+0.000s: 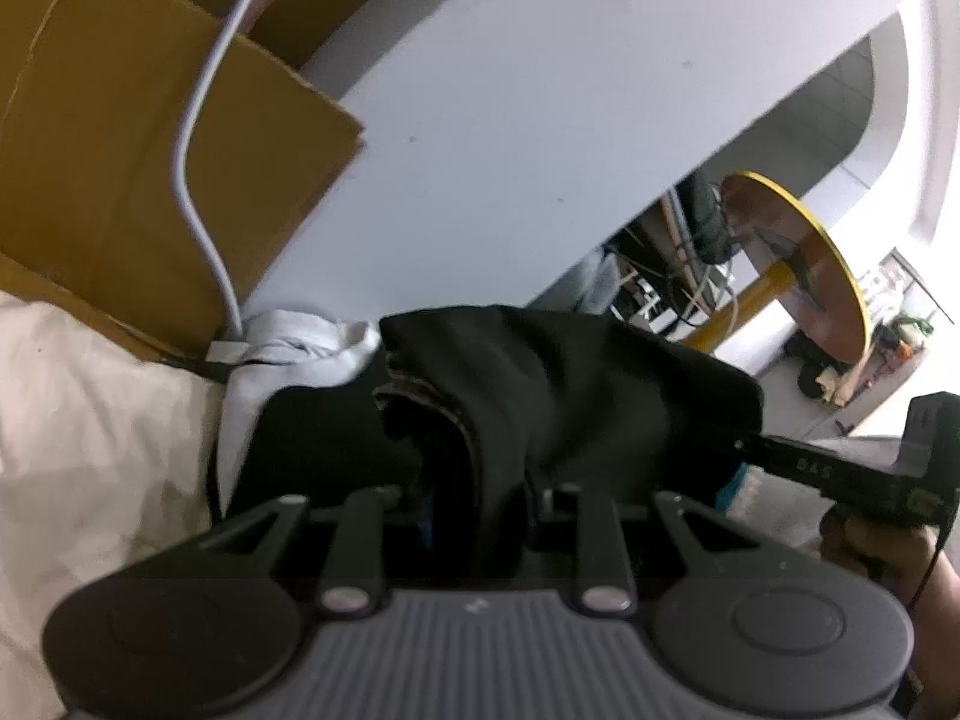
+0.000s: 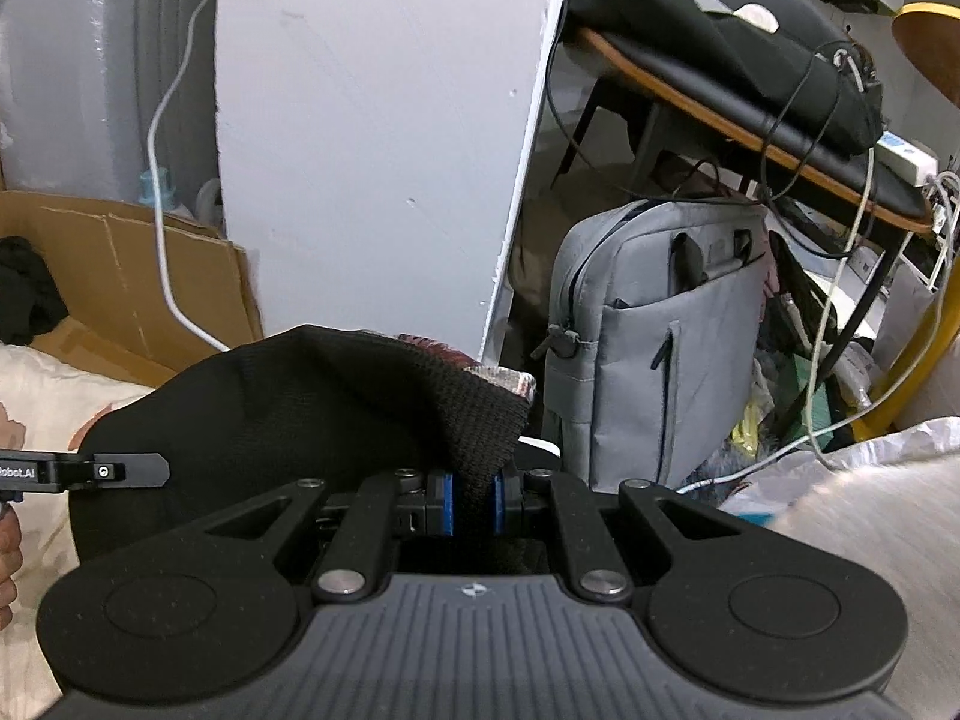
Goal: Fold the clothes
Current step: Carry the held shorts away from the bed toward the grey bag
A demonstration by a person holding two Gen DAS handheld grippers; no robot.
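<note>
The right gripper [image 2: 473, 504] is pinching the black garment [image 2: 288, 414] between its blue pads [image 2: 446, 507]; the left gripper [image 1: 480, 510], at nine o'clock, is pinching the same cloth.

Black garment [image 2: 288, 414]: coarse knit cloth, matt, with a patterned woven inner face at the turned edge. Right gripper [image 2: 474, 504]: matt black plastic body, ribbed grey top plate, bright metal pivot pins, blue rubbery pads [image 2: 447, 504]. Left gripper [image 1: 474, 516]: same matt plastic and metal pins. Cardboard box [image 1: 150, 138]: brown, dull, creased. Bedsheet [image 1: 90, 420]: cream cloth, wrinkled. Laptop bag [image 2: 660, 330]: grey woven fabric, smooth. Wall panel [image 2: 372, 138]: painted white, scuffed. Cable [image 1: 198, 150]: white, glossy.
</note>
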